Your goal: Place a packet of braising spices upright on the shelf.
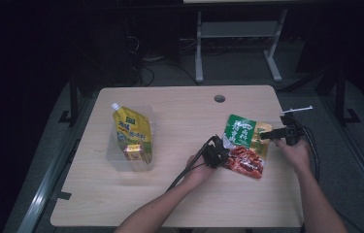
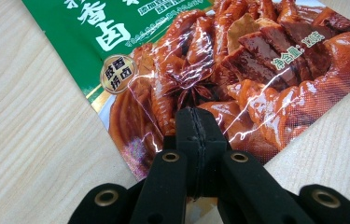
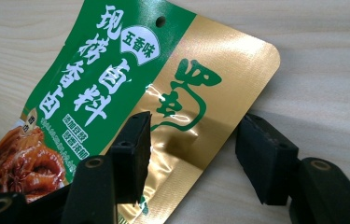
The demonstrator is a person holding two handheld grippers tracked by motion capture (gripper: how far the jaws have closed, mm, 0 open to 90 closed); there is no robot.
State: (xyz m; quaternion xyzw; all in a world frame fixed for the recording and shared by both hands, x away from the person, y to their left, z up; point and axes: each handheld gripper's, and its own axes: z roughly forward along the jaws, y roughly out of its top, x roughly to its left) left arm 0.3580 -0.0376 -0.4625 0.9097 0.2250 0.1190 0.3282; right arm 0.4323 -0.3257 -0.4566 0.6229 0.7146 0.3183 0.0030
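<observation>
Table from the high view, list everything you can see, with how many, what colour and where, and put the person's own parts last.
Table: one, light wood, middle, round hole near its far edge.
Seasoning packet: one, green, gold and red, flat at right of the table.
Clear bin: one, see-through, left of the table.
Yellow pouch: one, yellow with white cap, in the bin.
Small box: one, yellow and brown, in the bin's near end.
Left gripper: black, shut over the packet's near edge.
Right gripper: black, open around the packet's gold corner.

Dim room, grey floor [image 1: 247, 73], pale wooden table [image 1: 179, 111].
</observation>
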